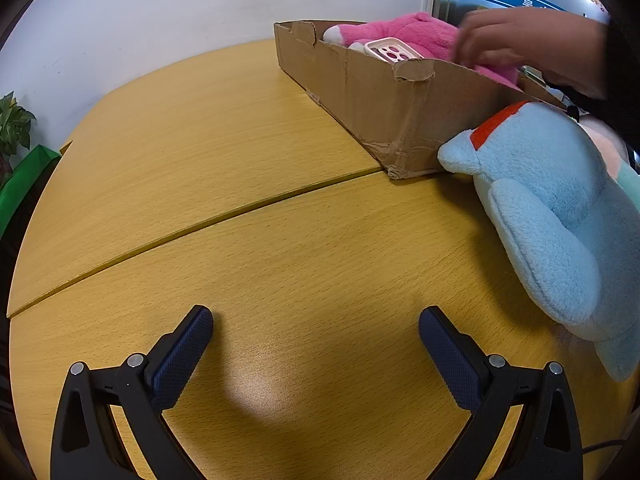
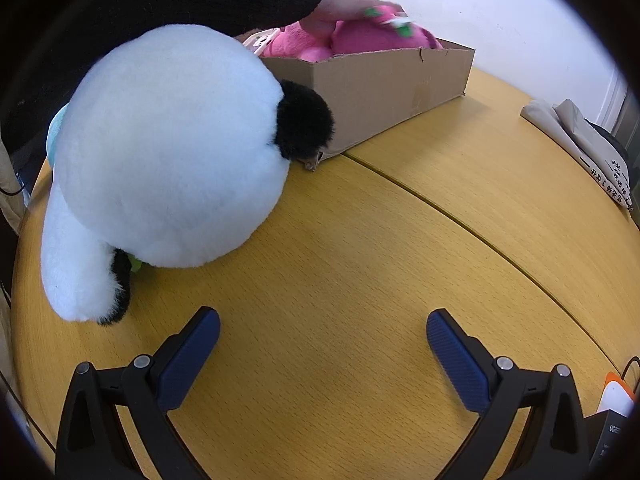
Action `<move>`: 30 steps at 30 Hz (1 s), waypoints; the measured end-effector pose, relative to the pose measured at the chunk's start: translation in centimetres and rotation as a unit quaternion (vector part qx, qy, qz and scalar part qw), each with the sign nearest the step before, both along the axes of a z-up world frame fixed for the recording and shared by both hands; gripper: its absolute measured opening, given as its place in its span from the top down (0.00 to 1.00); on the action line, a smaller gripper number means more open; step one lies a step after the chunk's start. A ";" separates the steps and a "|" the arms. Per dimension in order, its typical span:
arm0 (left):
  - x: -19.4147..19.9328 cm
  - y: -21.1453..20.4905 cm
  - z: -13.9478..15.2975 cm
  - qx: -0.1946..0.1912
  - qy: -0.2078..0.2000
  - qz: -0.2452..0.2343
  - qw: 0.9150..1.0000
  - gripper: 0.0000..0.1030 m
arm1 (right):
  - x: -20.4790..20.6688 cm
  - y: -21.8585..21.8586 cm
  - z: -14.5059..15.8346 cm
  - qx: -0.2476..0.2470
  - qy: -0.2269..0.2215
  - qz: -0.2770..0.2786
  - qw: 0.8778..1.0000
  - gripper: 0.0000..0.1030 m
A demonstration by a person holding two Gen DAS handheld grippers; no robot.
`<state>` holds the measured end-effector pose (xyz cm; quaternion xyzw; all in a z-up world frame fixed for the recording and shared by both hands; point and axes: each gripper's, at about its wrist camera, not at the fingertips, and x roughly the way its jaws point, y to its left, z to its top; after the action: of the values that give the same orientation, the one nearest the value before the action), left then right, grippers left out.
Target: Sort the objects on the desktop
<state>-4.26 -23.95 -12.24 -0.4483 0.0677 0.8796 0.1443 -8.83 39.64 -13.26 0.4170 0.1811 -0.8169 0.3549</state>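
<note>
A cardboard box (image 1: 384, 112) stands on the yellow wooden table (image 1: 240, 200) and holds a pink plush toy (image 1: 404, 32) and a pale phone case (image 1: 394, 51). A person's hand (image 1: 520, 44) reaches into the box. A light blue plush (image 1: 560, 216) lies on the table right of the box's near corner. My left gripper (image 1: 316, 320) hovers open over bare table, well short of the blue plush. In the right wrist view a white and black panda plush (image 2: 168, 152) rests against the box (image 2: 380, 88). My right gripper (image 2: 323, 320) is open, with nothing between its fingers.
A seam (image 1: 200, 228) runs across the table. A green plant (image 1: 14, 128) stands at the far left edge. A folded beige cloth bag (image 2: 580, 148) lies at the table's right side. A white and orange object (image 2: 616, 396) sits at the lower right beside a dark box.
</note>
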 end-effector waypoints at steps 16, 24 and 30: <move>-0.4 0.1 -0.5 0.000 0.000 -0.001 1.000 0.00 | 0.1 0.0 0.2 0.000 0.000 0.000 1.000 0.00; -0.8 0.2 -0.8 0.000 0.000 -0.001 1.000 0.00 | 0.2 0.0 0.2 0.000 0.000 0.000 1.000 0.00; -1.0 0.1 -0.8 0.000 0.000 -0.001 1.000 0.00 | 0.3 0.0 0.2 0.000 0.000 0.000 1.000 0.00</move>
<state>-5.25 -23.80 -13.08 -0.4478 0.0681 0.8797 0.1448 -8.58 39.66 -13.09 0.4169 0.1810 -0.8170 0.3548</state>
